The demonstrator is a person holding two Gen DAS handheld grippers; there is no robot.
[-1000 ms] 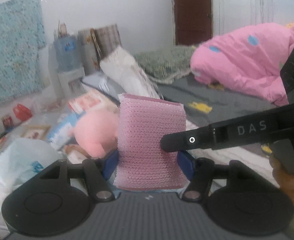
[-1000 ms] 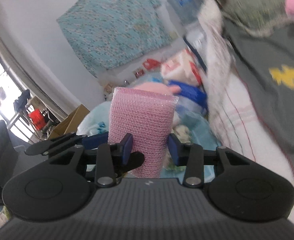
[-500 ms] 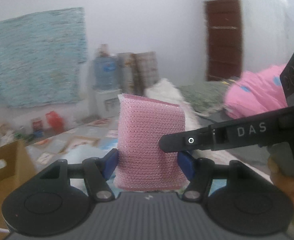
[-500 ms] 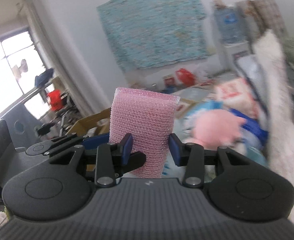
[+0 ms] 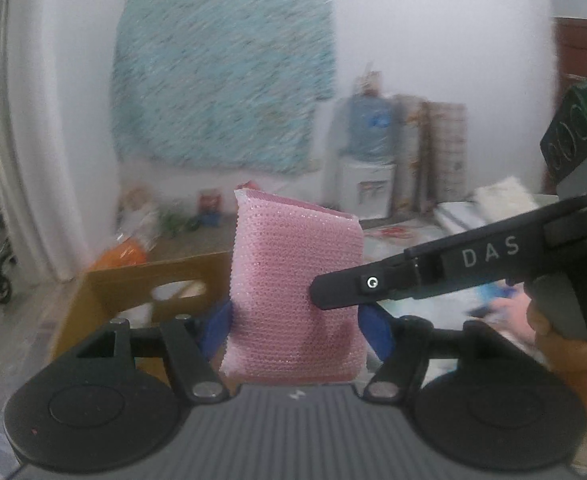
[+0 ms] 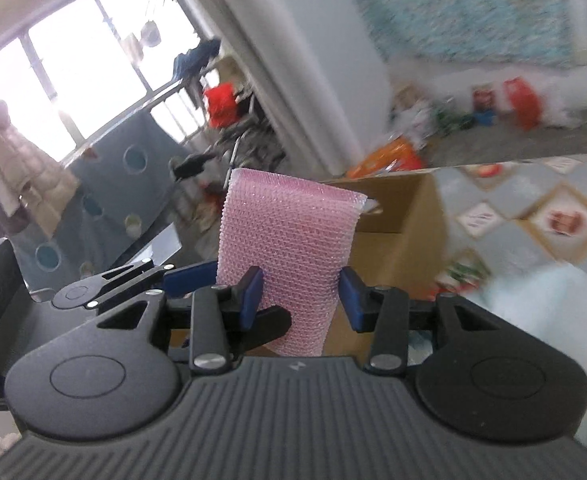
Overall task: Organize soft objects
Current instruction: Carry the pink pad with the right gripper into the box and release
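Observation:
A pink bubble-textured soft pad stands upright between the blue pads of my left gripper. Those jaws are opening, though both pads still touch its sides. The right gripper's black finger reaches across the pad's front from the right, with a hand on its handle. In the right wrist view the same pad sits between my right gripper. Its jaws are opening too, with the pads at the pad's edges. The left gripper's fingers show at the left. An open cardboard box lies just beyond.
A blue-green patterned cloth hangs on the white wall. A water dispenser and rolled mats stand by it, with bags and small clutter on the floor. A window, drying rack and grey panel are at the left. A patterned quilt lies at the right.
Both views have swung left, away from the bed and pink plush toy, to the wall, window and cardboard box. The pink pad stays between both pairs of jaws.

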